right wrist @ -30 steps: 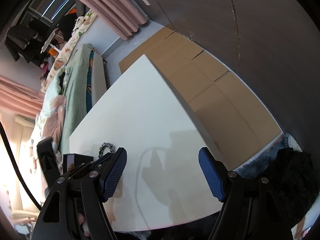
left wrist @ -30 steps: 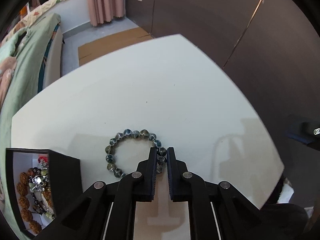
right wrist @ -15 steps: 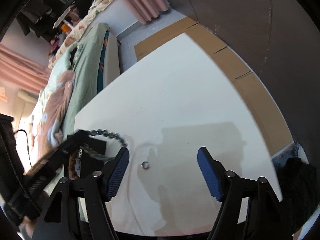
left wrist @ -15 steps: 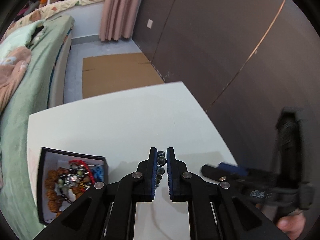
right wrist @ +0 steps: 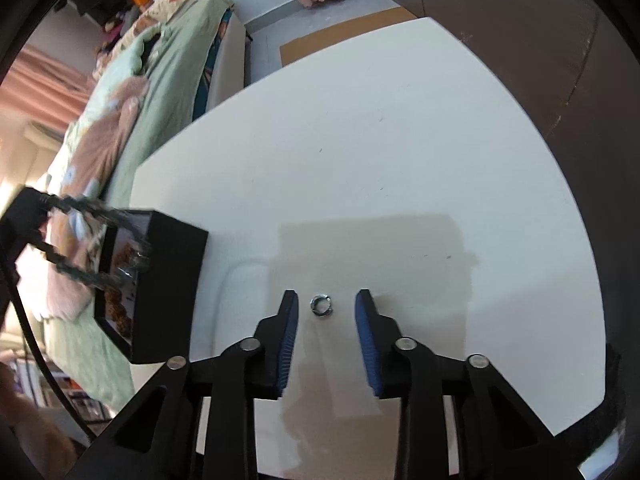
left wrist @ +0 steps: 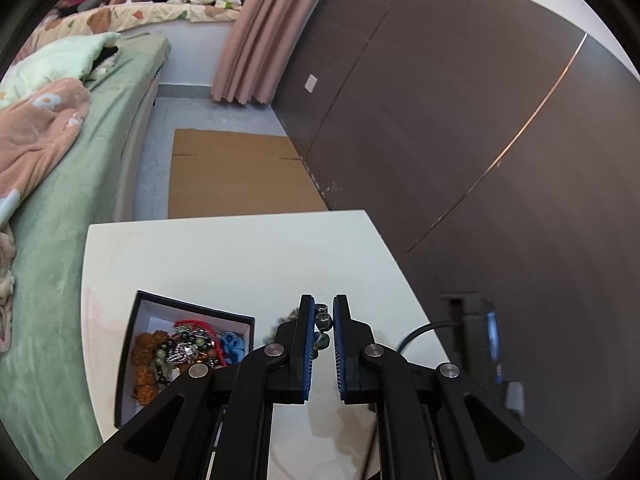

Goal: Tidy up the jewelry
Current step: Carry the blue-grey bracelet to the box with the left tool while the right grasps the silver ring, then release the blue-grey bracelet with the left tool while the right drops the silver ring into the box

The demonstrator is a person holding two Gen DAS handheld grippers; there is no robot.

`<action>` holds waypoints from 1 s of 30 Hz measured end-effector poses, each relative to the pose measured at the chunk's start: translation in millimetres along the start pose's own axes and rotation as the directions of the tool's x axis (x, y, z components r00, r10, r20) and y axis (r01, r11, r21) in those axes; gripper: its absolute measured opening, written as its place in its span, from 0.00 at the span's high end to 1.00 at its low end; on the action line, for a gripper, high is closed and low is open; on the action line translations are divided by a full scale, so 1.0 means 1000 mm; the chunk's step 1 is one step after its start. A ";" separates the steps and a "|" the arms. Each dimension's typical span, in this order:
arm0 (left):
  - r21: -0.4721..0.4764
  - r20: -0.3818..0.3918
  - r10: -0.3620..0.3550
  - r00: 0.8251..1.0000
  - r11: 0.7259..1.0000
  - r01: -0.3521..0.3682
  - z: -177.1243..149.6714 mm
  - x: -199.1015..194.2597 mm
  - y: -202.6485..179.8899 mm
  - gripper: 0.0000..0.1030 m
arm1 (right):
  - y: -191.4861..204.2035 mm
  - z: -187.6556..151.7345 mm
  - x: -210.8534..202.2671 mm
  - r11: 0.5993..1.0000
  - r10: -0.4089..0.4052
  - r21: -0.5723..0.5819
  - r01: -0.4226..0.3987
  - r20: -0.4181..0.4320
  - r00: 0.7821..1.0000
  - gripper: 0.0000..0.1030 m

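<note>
Left wrist view, left gripper [left wrist: 323, 316]: jaws pinched on the bead bracelet [left wrist: 322, 322], with dark green beads stacked along the narrow gap between the blue pads.
Bracelet axis: in the right wrist view the bracelet [right wrist: 86, 240] hangs as a drawn-out loop, blurred, its long axis running from the left gripper [right wrist: 24, 220] toward the jewelry box [right wrist: 160, 280], its far end over the box opening.
Box seen from the left gripper: the jewelry box [left wrist: 136, 360] sits below and to the left of the jaws, open top up, holding brown, red, blue and dark beads.
Right wrist view, right gripper [right wrist: 326, 306]: jaws closing, not yet touching the small metal ring [right wrist: 322, 305], which lies flat on the table between the pads.
Shown in one view only: the ring appears only in the right wrist view; the box contents show clearly only in the left.
Open room: the white table [right wrist: 380, 140] is bare ahead of the right gripper up to its far edge; the box stands near the table's left edge, with the bed [left wrist: 60, 200] beyond.
</note>
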State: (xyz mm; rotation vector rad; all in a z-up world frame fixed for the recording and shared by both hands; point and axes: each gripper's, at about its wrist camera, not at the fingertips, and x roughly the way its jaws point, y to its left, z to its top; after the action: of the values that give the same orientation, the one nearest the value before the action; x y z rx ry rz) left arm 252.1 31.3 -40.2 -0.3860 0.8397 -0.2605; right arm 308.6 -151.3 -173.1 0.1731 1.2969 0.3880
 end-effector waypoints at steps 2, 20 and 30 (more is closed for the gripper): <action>-0.010 0.015 -0.007 1.000 1.000 0.007 0.000 -0.006 0.003 0.91 | 0.004 0.000 0.003 1.000 -0.020 -0.013 0.020 -0.009 1.000 0.79; -0.073 0.058 0.026 0.998 0.997 -0.022 -0.006 -0.027 0.034 0.91 | 0.044 -0.008 0.010 0.944 -0.258 -0.199 0.264 0.057 0.964 0.87; -0.140 -0.027 0.126 0.992 0.982 -0.128 -0.008 -0.012 0.057 0.77 | 0.042 -0.003 -0.038 0.986 -0.028 -0.157 0.056 0.172 0.985 0.87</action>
State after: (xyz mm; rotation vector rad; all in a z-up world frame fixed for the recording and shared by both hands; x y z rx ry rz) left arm 242.5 85.3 -61.2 -0.4611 0.8994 -0.0858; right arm 289.8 -127.4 -125.3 0.0406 1.0952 0.4309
